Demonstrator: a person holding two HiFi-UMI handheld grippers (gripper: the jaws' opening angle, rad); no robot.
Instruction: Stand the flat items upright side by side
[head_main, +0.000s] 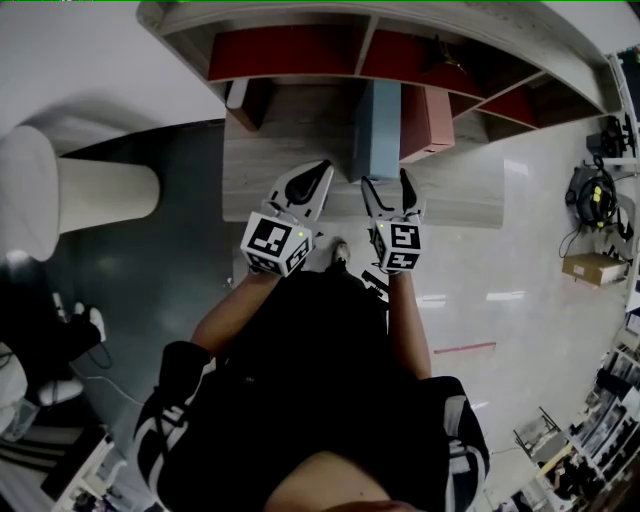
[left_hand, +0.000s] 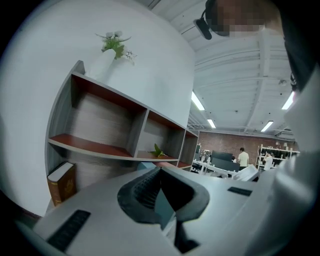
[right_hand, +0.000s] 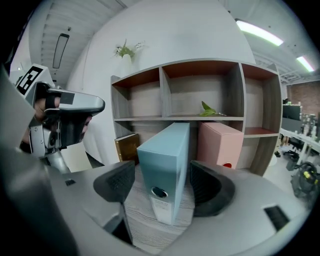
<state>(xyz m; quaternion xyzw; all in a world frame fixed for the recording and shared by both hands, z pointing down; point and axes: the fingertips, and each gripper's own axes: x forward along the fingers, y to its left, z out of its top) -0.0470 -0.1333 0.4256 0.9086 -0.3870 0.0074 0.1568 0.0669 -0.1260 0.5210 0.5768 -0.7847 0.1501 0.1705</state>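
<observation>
A light blue binder (head_main: 376, 130) (right_hand: 167, 165) stands upright on the wooden desk (head_main: 290, 150), its spine toward me. A pink binder (head_main: 428, 122) (right_hand: 222, 145) stands upright right beside it, on its right. My right gripper (head_main: 386, 183) (right_hand: 164, 185) is open at the blue binder's near end. The pads (right_hand: 117, 181) stand on either side of the spine, clear of it. My left gripper (head_main: 322, 170) (left_hand: 159, 195) hovers shut and empty, to the left of the blue binder.
A brown book (head_main: 245, 100) (right_hand: 127, 146) (left_hand: 62, 182) stands at the desk's back left. A shelf unit (head_main: 300, 50) with red-brown boards rises behind the binders, with a small plant (right_hand: 209, 109) in one bay. A white cylinder (head_main: 100, 195) lies left of the desk.
</observation>
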